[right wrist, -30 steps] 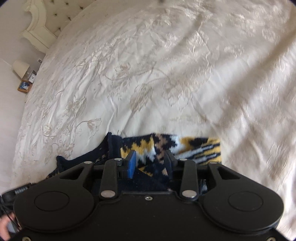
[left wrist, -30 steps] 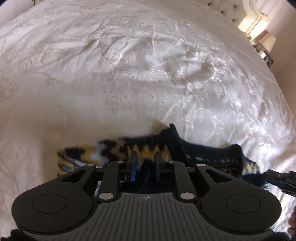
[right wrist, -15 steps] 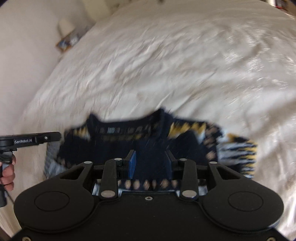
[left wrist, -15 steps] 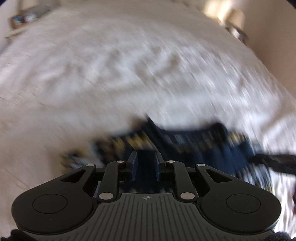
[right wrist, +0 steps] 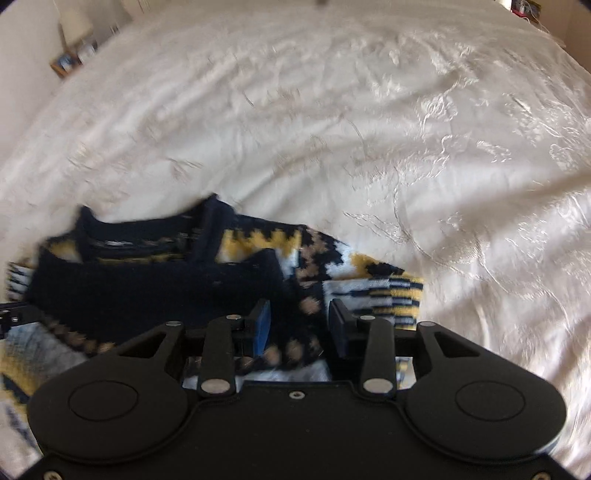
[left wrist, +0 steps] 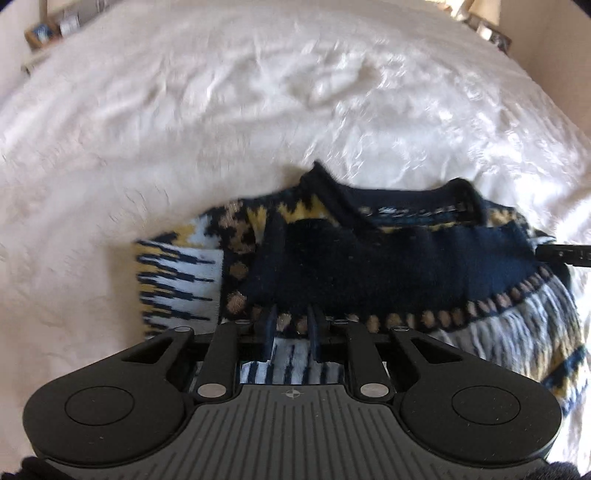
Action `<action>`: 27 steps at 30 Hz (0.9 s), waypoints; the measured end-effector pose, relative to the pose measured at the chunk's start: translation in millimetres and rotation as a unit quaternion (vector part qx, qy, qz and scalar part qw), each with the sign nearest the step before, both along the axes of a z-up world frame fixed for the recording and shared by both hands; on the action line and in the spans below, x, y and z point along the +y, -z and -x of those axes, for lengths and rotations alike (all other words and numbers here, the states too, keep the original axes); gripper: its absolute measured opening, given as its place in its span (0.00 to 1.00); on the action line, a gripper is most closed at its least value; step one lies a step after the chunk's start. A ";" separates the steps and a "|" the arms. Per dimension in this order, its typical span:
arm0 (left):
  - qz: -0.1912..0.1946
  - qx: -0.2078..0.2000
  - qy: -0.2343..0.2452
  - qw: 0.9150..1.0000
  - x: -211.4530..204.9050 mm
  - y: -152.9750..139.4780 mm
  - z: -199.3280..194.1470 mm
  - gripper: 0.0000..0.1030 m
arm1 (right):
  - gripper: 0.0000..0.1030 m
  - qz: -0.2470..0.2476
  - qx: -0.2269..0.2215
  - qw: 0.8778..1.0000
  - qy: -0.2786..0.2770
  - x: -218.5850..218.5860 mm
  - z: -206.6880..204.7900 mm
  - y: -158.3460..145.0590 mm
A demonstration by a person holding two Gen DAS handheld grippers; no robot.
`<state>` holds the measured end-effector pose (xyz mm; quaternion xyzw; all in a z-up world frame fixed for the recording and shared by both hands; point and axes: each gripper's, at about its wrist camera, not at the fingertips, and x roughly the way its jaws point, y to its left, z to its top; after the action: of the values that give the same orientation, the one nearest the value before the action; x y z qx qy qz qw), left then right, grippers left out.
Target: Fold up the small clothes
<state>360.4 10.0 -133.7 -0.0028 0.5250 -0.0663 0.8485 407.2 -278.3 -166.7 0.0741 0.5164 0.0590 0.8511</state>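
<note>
A small navy knit sweater (left wrist: 388, 258) with yellow, white and tan patterning lies on the white bedspread (left wrist: 258, 110), collar on the far side. My left gripper (left wrist: 291, 314) is shut on the sweater at its row of tan diamonds, and the jaws stand narrowly apart with knit between them. In the right wrist view my right gripper (right wrist: 299, 314) grips the same sweater (right wrist: 147, 288) further along that row, near the striped sleeve (right wrist: 384, 295). Its jaws stand wider and knit fills the gap. The striped lower part hangs blurred under both grippers.
The embroidered bedspread (right wrist: 424, 147) stretches wide beyond the sweater. A bedside shelf with small items (left wrist: 40, 33) sits at the far left corner, and a lamp (right wrist: 75, 22) stands by the wall. The right gripper's finger (left wrist: 565, 254) pokes in at the right edge.
Both views have rolled and both grippers have drawn back from the collar. Far more of the sweater's navy front now shows beyond the fingers. The gap between each pair of jaws looks the same.
</note>
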 end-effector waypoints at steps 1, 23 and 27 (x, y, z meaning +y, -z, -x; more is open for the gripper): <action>0.002 -0.006 0.007 1.000 -3.8 -5.7 8.2 0.18 | 0.46 -0.008 -0.005 1.000 -0.006 2.8 9.2 -5.9; -0.002 0.066 0.081 0.995 -16.5 37.6 114.5 0.19 | 0.62 0.060 0.068 0.993 -0.074 69.8 124.2 32.0; 0.002 0.072 0.069 0.995 -17.1 37.6 111.7 0.19 | 0.73 0.060 0.063 0.993 -0.082 76.9 126.1 34.9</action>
<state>248.7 -7.1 -171.3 0.0268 0.5838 -0.1255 0.8017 281.0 -201.4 -201.6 -0.0158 0.5763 0.0925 0.8118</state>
